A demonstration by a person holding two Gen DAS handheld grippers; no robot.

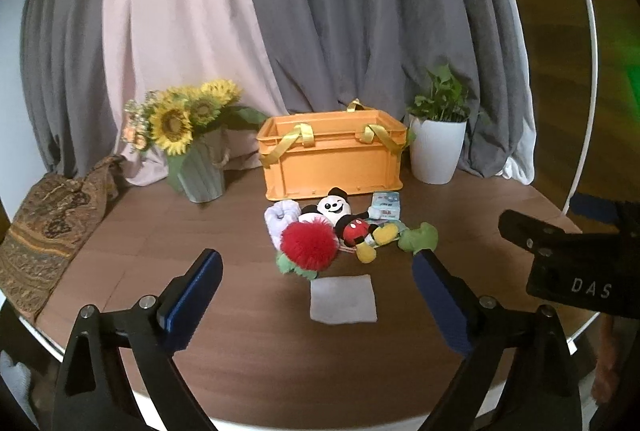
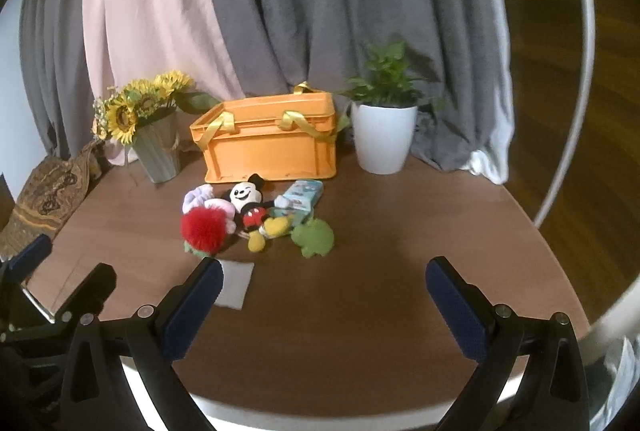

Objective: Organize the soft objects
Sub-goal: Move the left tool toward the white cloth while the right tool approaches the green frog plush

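Observation:
A heap of soft things lies on the round wooden table in front of an orange crate point(image 1: 332, 159) point(image 2: 272, 147) with yellow straps: a red fluffy ball point(image 1: 307, 241) point(image 2: 204, 229), a mouse plush point(image 1: 348, 219) point(image 2: 250, 205), a pale rolled cloth point(image 1: 280, 217) point(image 2: 196, 197), a green plush point(image 1: 420, 237) point(image 2: 314, 237) and a light blue packet point(image 1: 386, 205) point(image 2: 302, 195). A white square cloth point(image 1: 343, 299) point(image 2: 236, 283) lies nearer. My left gripper point(image 1: 318, 267) stands open short of the heap, nothing between its blue pads. My right gripper point(image 2: 320, 275) is open too, to the right of the heap.
A sunflower vase point(image 1: 200, 167) point(image 2: 158, 151) stands left of the crate and a white plant pot point(image 1: 438, 147) point(image 2: 384, 135) to its right. A patterned cloth point(image 1: 48, 231) point(image 2: 52, 199) drapes over the table's left edge. Grey and pink curtains hang behind.

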